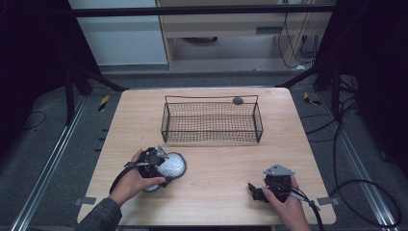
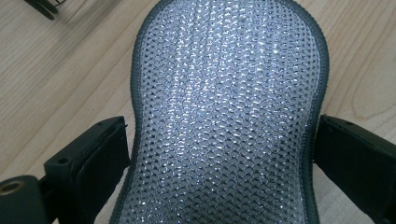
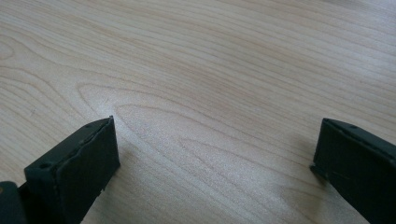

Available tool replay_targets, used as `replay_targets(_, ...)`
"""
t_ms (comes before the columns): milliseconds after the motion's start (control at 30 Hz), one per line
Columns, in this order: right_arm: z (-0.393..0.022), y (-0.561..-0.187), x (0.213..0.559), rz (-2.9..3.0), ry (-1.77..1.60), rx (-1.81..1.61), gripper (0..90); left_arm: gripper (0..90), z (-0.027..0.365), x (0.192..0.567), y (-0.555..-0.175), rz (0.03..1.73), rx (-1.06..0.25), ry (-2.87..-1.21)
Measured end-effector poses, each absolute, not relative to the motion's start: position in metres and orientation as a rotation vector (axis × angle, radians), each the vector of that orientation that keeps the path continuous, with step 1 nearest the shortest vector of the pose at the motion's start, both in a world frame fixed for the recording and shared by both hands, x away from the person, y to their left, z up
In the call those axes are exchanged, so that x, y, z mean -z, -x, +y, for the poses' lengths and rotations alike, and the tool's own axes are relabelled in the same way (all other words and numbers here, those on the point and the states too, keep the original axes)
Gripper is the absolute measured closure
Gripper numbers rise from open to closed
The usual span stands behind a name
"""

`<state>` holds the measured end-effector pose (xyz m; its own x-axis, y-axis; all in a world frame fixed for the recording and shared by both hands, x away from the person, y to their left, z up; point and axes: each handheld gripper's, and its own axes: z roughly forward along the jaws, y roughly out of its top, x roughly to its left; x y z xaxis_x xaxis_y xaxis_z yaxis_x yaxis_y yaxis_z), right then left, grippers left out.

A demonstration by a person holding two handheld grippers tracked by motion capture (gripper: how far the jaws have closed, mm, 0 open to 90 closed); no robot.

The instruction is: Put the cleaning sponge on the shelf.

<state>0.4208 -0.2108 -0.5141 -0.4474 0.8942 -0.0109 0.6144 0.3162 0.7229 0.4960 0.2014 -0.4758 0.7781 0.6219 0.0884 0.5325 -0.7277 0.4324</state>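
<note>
A silvery mesh scrubbing pad (image 1: 174,165) with a dark grey edge lies flat on the wooden table (image 1: 216,168) at the front left. My left gripper (image 1: 161,168) is open and straddles it. In the left gripper view the pad (image 2: 224,93) runs up between the two black jaws of the left gripper (image 2: 219,144), which sit at its narrow waist, close to or just touching its edges. My right gripper (image 1: 255,190) rests low over bare wood at the front right. It is open, and in its own view the right gripper (image 3: 215,149) has nothing between its jaws.
A black wire basket (image 1: 211,140) stands in the far middle of the table with nothing visible inside. A small dark round object (image 1: 237,100) sits by the basket's back rim. A hand holds each gripper at the front edge.
</note>
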Motion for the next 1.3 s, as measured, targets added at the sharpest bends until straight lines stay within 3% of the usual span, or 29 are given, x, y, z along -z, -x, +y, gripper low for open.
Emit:
replay_targets(600, -0.211, -0.42, 0.514, 2.179, -1.339, -0.925, 0.4, 1.2, 0.204, 0.485, -0.505, 0.924, -0.239, -2.57)
replay_targets(1300, -0.211, -0.42, 0.514, 2.179, -1.338, -0.925, 0.4, 5.9, 0.186, 0.437, -0.487, 0.748, -0.474, -2.529)
